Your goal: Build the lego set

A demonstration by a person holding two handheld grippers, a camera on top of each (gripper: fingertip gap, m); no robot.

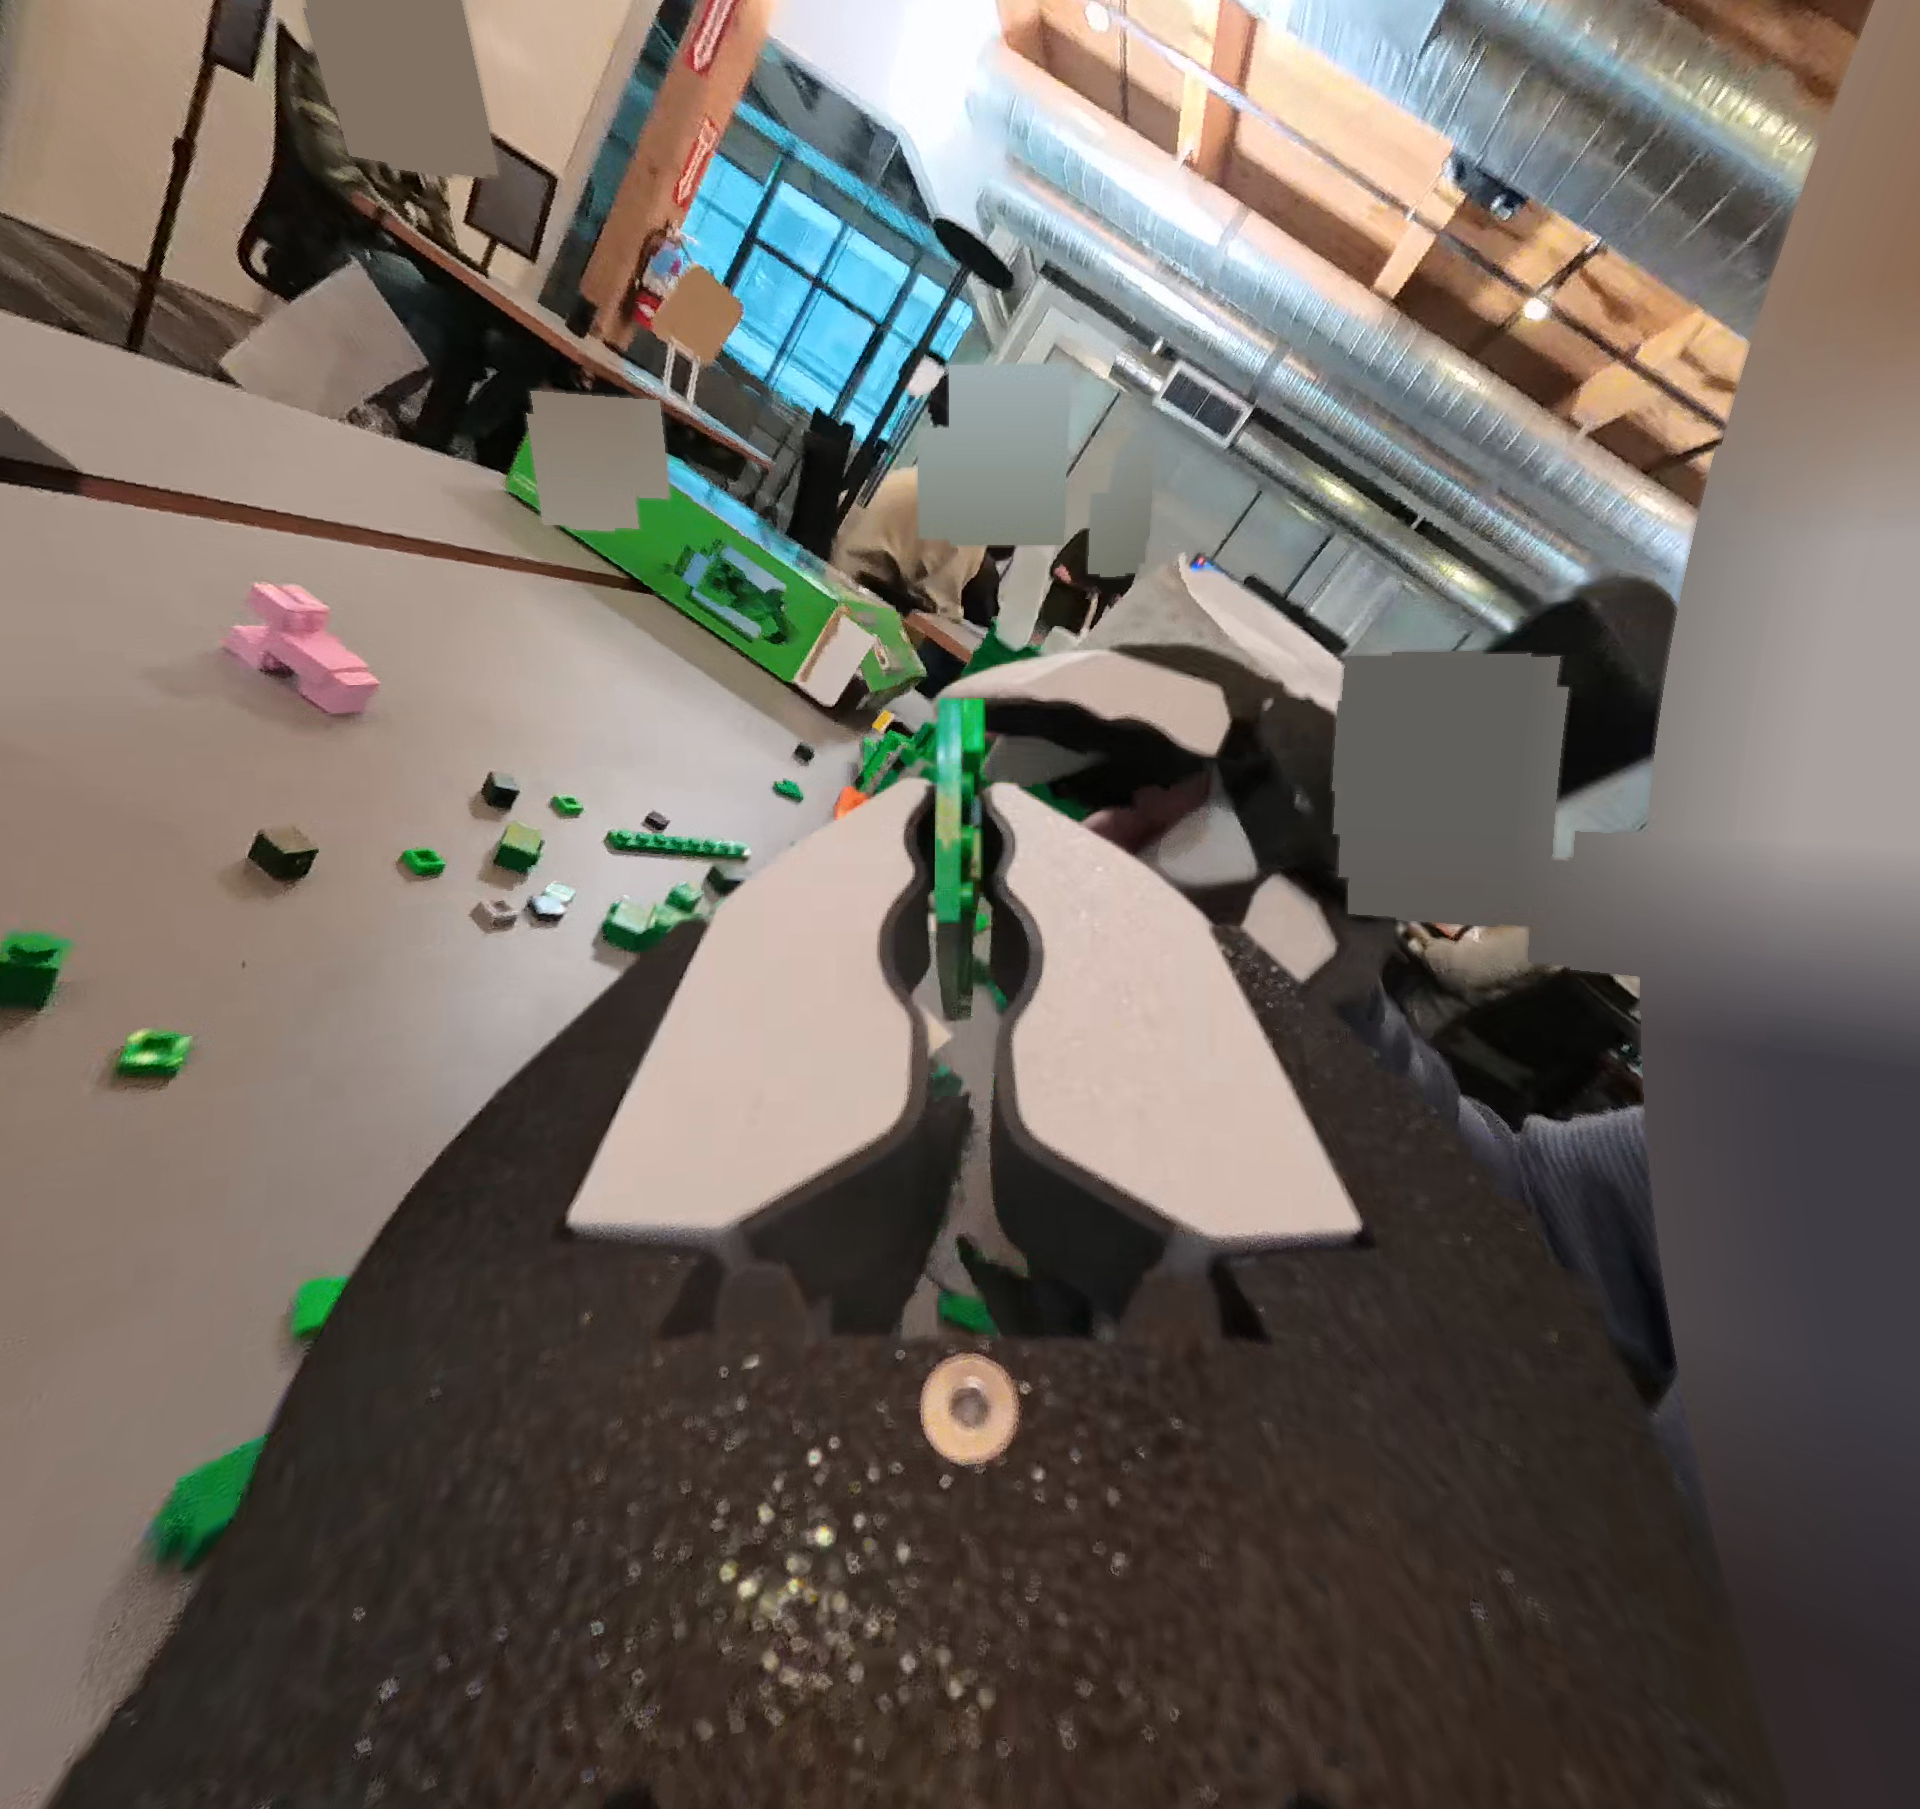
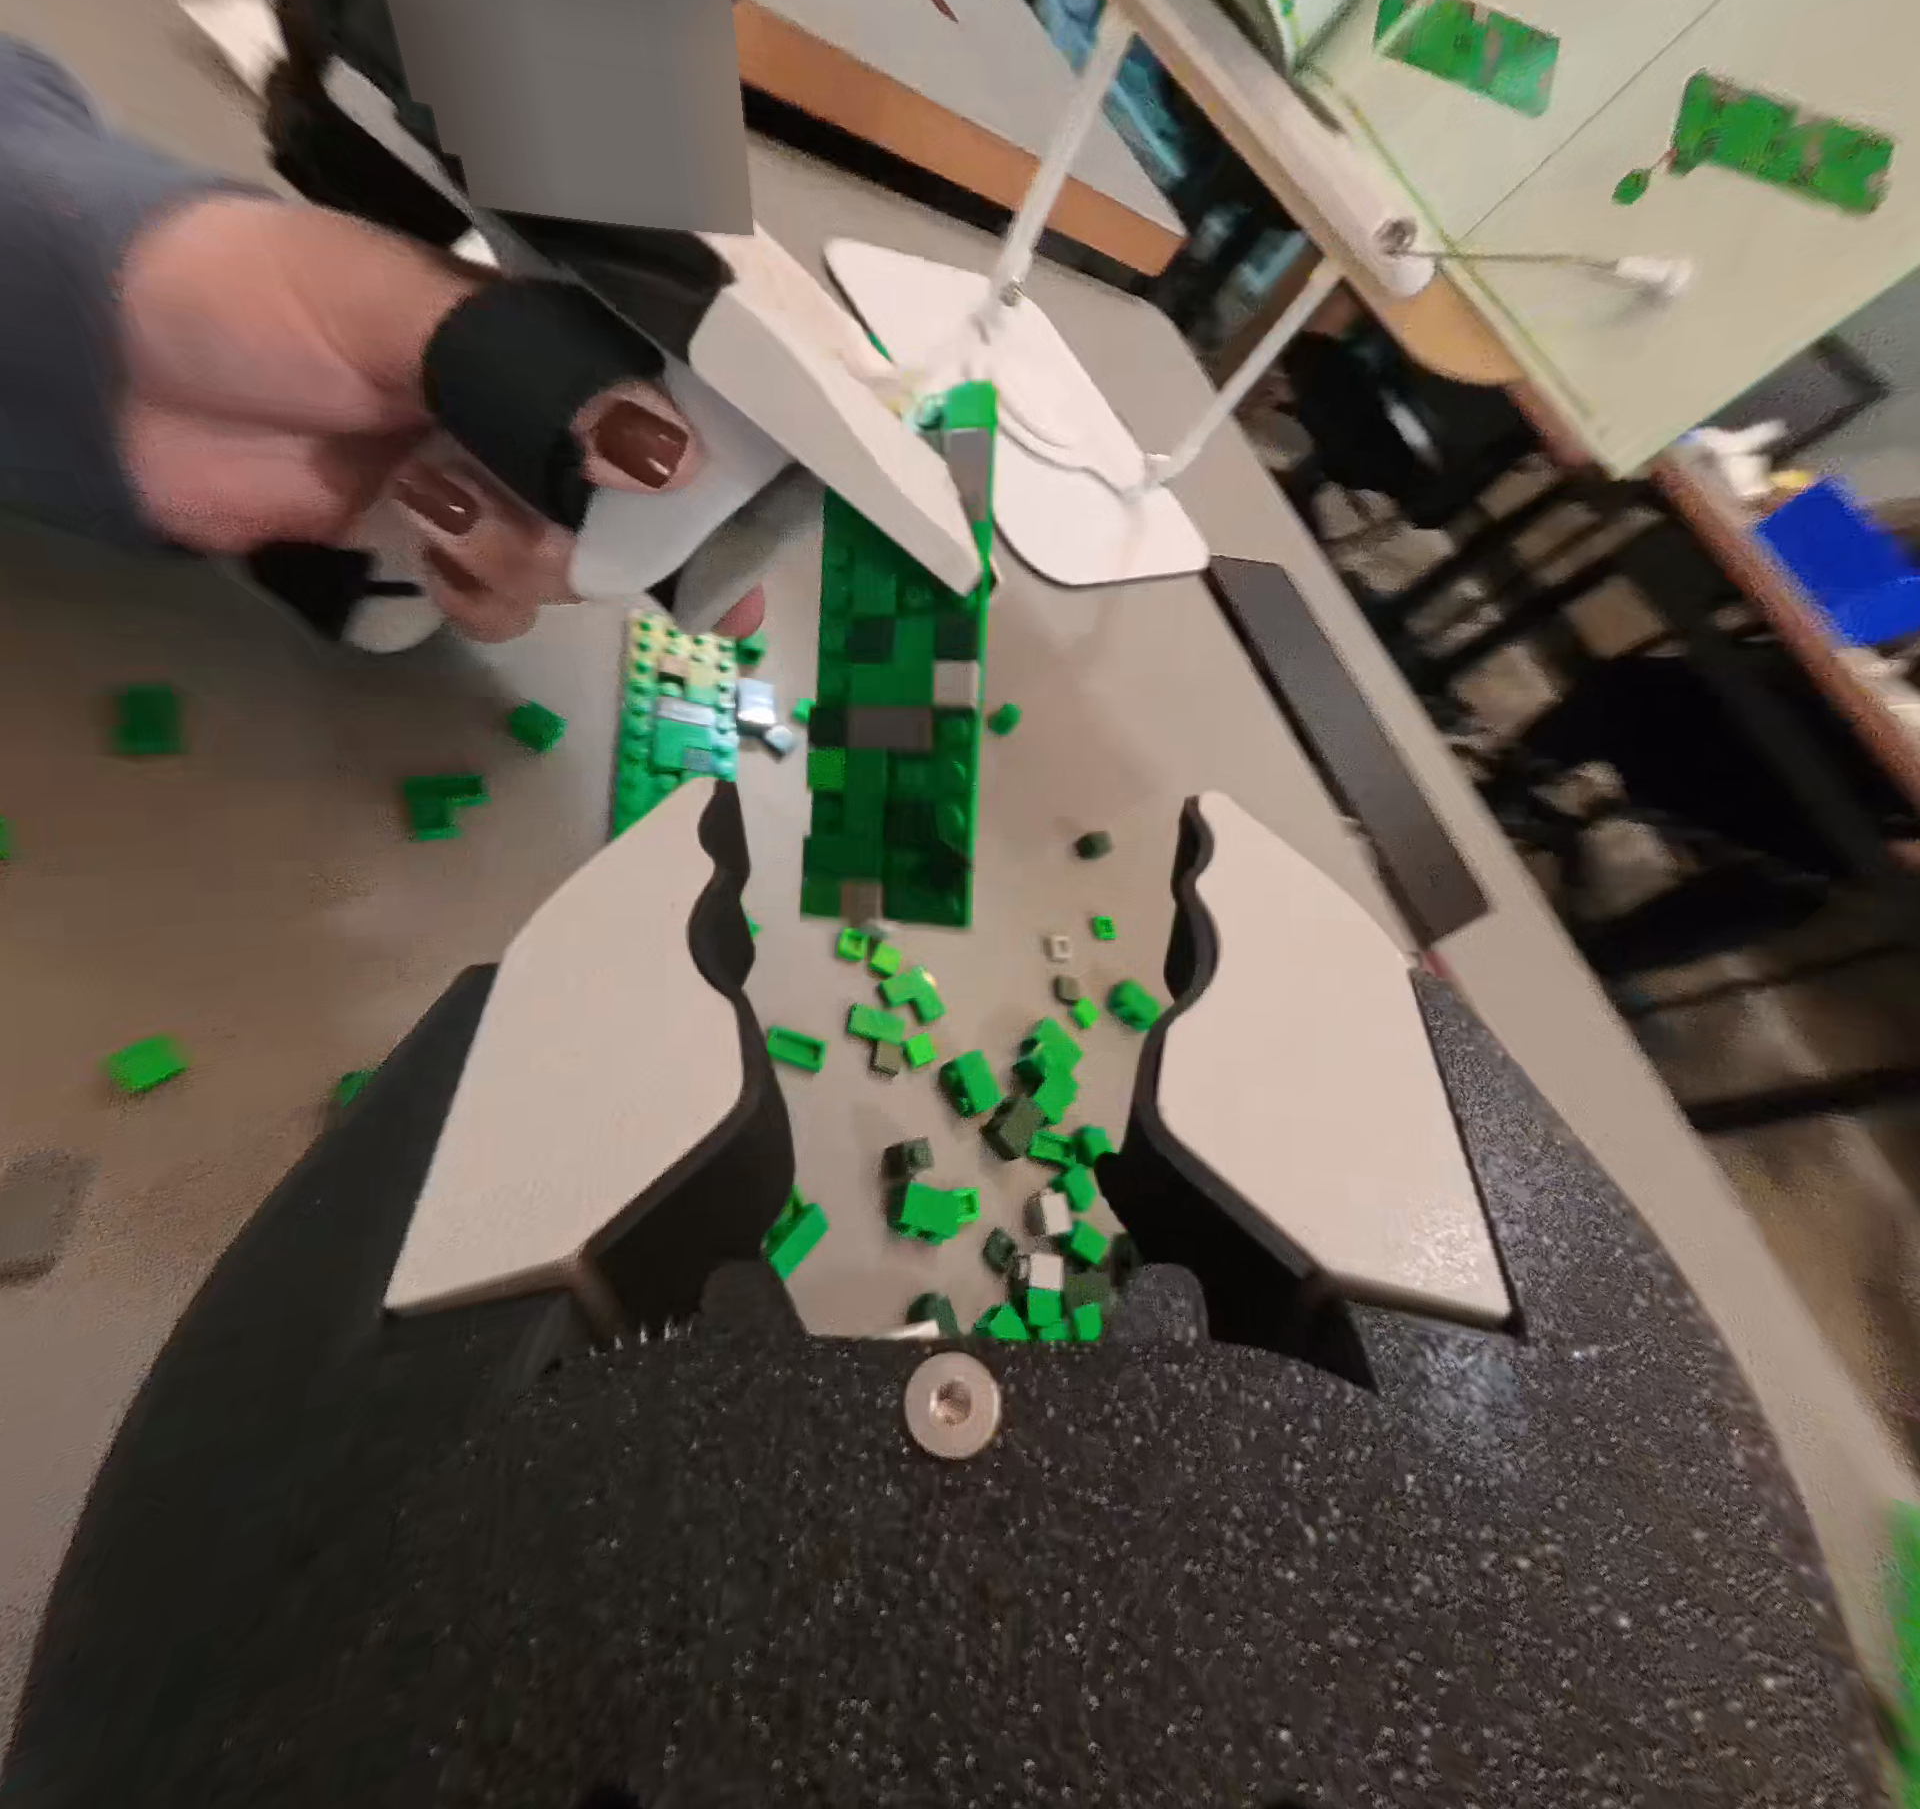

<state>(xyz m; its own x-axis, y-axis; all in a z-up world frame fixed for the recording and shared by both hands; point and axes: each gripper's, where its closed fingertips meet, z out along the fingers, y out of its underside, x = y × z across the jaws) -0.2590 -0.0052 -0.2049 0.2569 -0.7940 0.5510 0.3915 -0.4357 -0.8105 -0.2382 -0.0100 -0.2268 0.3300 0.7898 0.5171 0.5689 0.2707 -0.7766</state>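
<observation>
My left gripper (image 1: 956, 809) is shut on the edge of a long green lego panel (image 1: 956, 855), seen edge-on between its pads. In the right wrist view the same panel (image 2: 899, 751), covered with green, dark and grey tiles, hangs from the left gripper (image 2: 961, 481) above the table. My right gripper (image 2: 961, 855) is open and empty, just below the panel's lower end, over a heap of small green bricks (image 2: 997, 1125). A second, studded green plate (image 2: 675, 710) lies on the table to the left of the panel.
A pink lego pig (image 1: 296, 647) and scattered green and dark bricks (image 1: 520, 845) lie on the grey table (image 1: 260, 1084). A green set box (image 1: 727, 585) lies at the back. A white stand base (image 2: 1039, 409) holds an instruction sheet (image 2: 1662, 149). A hand (image 2: 312, 409) holds the left gripper. The grippers are tip to tip, or close to it. Between my right fingertips and the pink lego pig (image 1: 296, 647) there is roughly 20 cm.
</observation>
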